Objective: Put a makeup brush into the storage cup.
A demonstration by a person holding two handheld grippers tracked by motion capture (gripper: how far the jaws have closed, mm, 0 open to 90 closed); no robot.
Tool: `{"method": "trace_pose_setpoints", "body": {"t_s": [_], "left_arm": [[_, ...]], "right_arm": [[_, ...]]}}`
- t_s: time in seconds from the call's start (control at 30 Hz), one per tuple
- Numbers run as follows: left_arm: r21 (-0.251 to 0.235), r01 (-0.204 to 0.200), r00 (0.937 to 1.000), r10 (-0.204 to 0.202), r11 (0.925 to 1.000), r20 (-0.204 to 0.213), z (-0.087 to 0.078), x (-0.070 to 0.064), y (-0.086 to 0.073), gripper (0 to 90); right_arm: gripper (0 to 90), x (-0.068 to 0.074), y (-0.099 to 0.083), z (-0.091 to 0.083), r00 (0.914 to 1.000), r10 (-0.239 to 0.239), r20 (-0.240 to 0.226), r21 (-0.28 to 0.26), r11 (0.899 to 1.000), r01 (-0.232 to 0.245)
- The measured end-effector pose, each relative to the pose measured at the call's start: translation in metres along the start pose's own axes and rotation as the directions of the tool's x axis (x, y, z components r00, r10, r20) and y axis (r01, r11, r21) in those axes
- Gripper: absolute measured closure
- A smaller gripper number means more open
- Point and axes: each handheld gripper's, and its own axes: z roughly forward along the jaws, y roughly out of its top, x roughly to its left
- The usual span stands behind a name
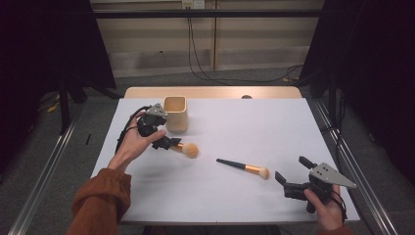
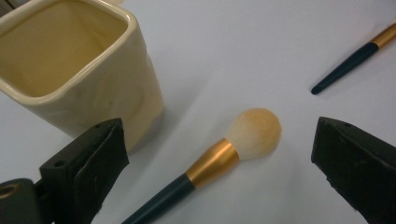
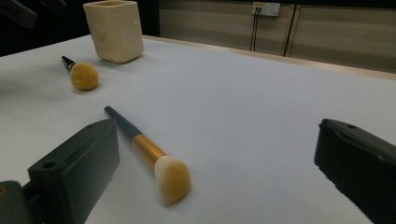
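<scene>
hovering: left gripper [image 1: 169, 143] sits over the big brush [image 2: 219, 161], jaws spread wide, nothing held
big brush: flat on the table [image 1: 235, 191], just beside the cream cup [image 1: 176, 113] at its 5 o'clock
small brush: small brush [image 1: 244, 168] lies at the table's middle, around 10 o'clock from the right gripper [image 1: 289, 175] (also gaping, empty)
risk: closing on the fluffy head instead of the handle would let it slip or roll
risk 2: a jaw could clip the cup, it's really near

We see a white table [image 1: 293, 127]. A cream cup [image 1: 175, 113] stands near its far left corner. Two brushes lie on it: one [image 1: 186, 148] beside the cup, one [image 1: 244, 168] in the middle.
</scene>
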Motion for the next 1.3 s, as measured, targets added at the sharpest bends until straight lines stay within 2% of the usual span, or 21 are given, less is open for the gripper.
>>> {"method": "trace_pose_setpoints", "body": {"t_s": [0.13, 0.17, 0.23, 0.27, 0.3, 0.43, 0.5, 0.6, 0.77, 0.87, 1.0, 1.07, 1.17, 1.3], "left_arm": [[0.054, -0.034, 0.9994, 0.033, 0.9980, 0.010, -0.001, 0.003, 0.002, 3.2], [0.048, -0.019, 0.9998, 0.019, 0.9986, 0.011, 0.000, 0.001, 0.002, 3.2], [0.064, -0.025, 0.9997, 0.025, 0.9976, 0.009, 0.002, 0.001, 0.002, 3.4], [0.085, -0.044, 0.9989, 0.043, 0.9954, 0.020, 0.002, 0.002, 0.003, 3.6], [0.088, -0.031, 0.9993, 0.030, 0.9956, 0.021, 0.004, 0.001, 0.002, 4.1], [0.145, -0.072, 0.9970, 0.067, 0.9868, 0.039, 0.011, 0.001, 0.001, 4.1], [0.146, -0.076, 0.9966, 0.070, 0.9864, 0.043, 0.015, -0.002, 0.002, 4.1], [0.182, -0.092, 0.9953, 0.084, 0.9789, 0.049, 0.021, -0.003, 0.002, 5.6], [0.217, -0.123, 0.9900, 0.105, 0.9684, 0.094, 0.027, -0.002, 0.002, 6.0], [0.251, -0.159, 0.9846, 0.134, 0.9548, 0.113, 0.030, 0.000, 0.002, 6.0], [0.248, -0.153, 0.9851, 0.127, 0.9567, 0.116, 0.032, 0.004, 0.003, 6.0], [0.255, -0.159, 0.9823, 0.126, 0.9539, 0.138, 0.033, 0.006, 0.002, 6.7], [0.262, -0.157, 0.9824, 0.124, 0.9521, 0.140, 0.037, 0.010, 0.001, 7.5], [0.295, -0.179, 0.9780, 0.138, 0.9384, 0.156, 0.042, 0.012, 0.000, 7.6]], "right_arm": [[0.0, 0.000, 0.000, 0.000, 1.0000, -0.002, -0.001, 0.004, 1.000, 0.002], [0.0, -0.001, 0.000, 0.000, 1.0000, -0.006, -0.001, 0.006, 1.000, 0.006], [0.0, 0.000, 0.000, 0.000, 1.0000, -0.003, -0.001, 0.007, 1.000, 0.003], [0.0, 0.000, 0.000, 0.000, 1.0000, -0.003, -0.001, 0.007, 1.000, 0.003], [0.0, 0.000, 0.000, 0.000, 1.0000, -0.004, -0.002, 0.007, 1.000, 0.004], [0.0, 0.000, 0.000, 0.000, 1.0000, -0.005, -0.002, 0.007, 1.000, 0.005], [0.0, 0.000, 0.000, 0.001, 1.0000, -0.006, -0.002, 0.009, 1.000, 0.006], [0.0, 0.000, 0.000, 0.000, 1.0000, -0.005, -0.003, 0.008, 1.000, 0.005], [0.0, -0.001, 0.000, 0.000, 1.0000, -0.005, 0.000, 0.010, 1.000, 0.005], [0.0, -0.001, 0.000, 0.000, 1.0000, -0.005, -0.002, 0.010, 1.000, 0.005], [0.0, -0.001, -0.001, 0.000, 1.0000, -0.006, -0.003, 0.012, 1.000, 0.006], [0.0, -0.001, -0.001, 0.000, 1.0000, -0.008, -0.003, 0.012, 1.000, 0.008], [0.0, -0.001, -0.001, 0.000, 1.0000, -0.008, -0.004, 0.014, 1.000, 0.008], [0.0, -0.001, -0.001, 0.000, 1.0000, -0.007, -0.003, 0.013, 1.000, 0.007]]}}
